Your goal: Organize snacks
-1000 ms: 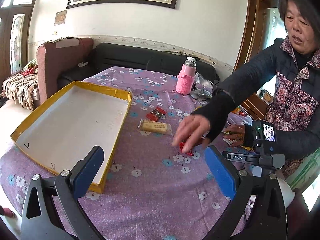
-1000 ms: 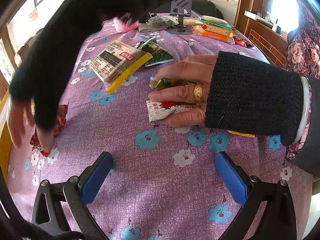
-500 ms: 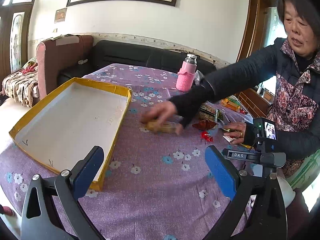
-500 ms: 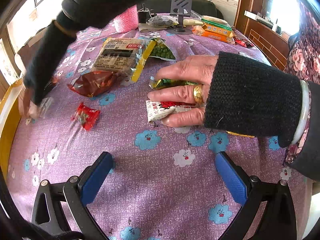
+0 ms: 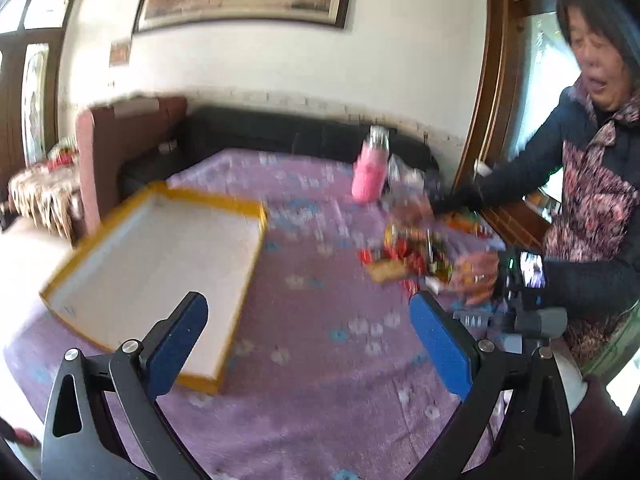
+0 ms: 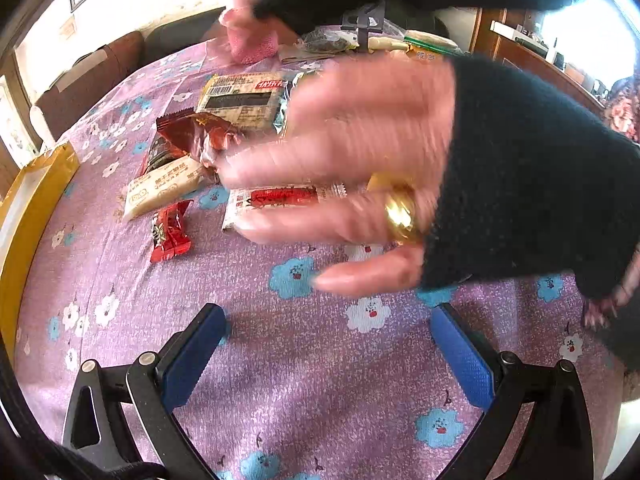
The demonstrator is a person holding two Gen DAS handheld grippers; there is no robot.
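The left gripper [image 5: 308, 336], with its 2 blue-padded fingers, stands wide open and holds nothing, hovering over the purple flowered tablecloth [image 5: 320, 344]. The right gripper [image 6: 328, 344] is likewise spread wide and empty above the same cloth.

In the left wrist view, the shallow yellow-rimmed cardboard tray with a white floor [image 5: 160, 264] lies at 10 o'clock from the left gripper, with nothing visible inside it. The snack heap [image 5: 404, 256] sits at 1 o'clock, well apart from the tray; it is blurred. A pink knitted-sleeve bottle [image 5: 370, 170] stands farther back at 12 o'clock.

In the right wrist view, a person's blurred hand with a gold ring [image 6: 352, 160] spreads over the snacks at 12 o'clock, its dark knitted sleeve [image 6: 532, 176] running off toward 2 o'clock. Under its fingers lies a white sachet with red print [image 6: 280, 200]. At 11 o'clock lie a small red wrapped candy [image 6: 170, 232], a cream rectangular biscuit packet [image 6: 164, 190] just beside it, a dark red foil wrapper [image 6: 192, 136], and a large beige barcode-printed pack [image 6: 242, 98] farthest back. The tray's yellow edge shows at 9 o'clock.
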